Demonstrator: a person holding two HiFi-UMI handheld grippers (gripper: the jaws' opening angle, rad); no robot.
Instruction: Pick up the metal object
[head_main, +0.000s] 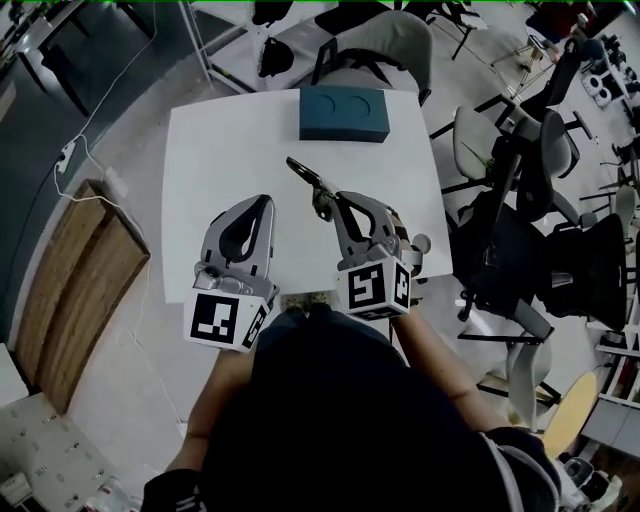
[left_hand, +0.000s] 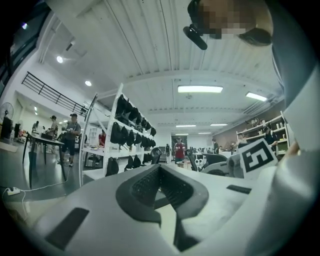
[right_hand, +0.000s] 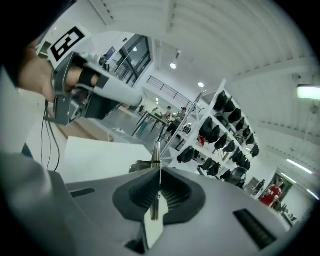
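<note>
A slim metal object (head_main: 308, 180) sticks out forward-left from the tips of my right gripper (head_main: 336, 203), held above the white table (head_main: 210, 150). In the right gripper view the metal object (right_hand: 156, 156) stands edge-on, clamped between the ribbed pads, and the right gripper (right_hand: 158, 172) is shut on it. My left gripper (head_main: 262, 201) hovers beside it on the left over the table, jaws together with nothing in them. In the left gripper view the left gripper (left_hand: 160, 169) is closed, pointing level into the room.
A dark teal box (head_main: 344, 113) lies at the table's far edge. Office chairs (head_main: 500, 150) crowd the right side and a chair (head_main: 385, 45) stands behind the table. A wooden board (head_main: 75, 280) and cables lie on the floor at left.
</note>
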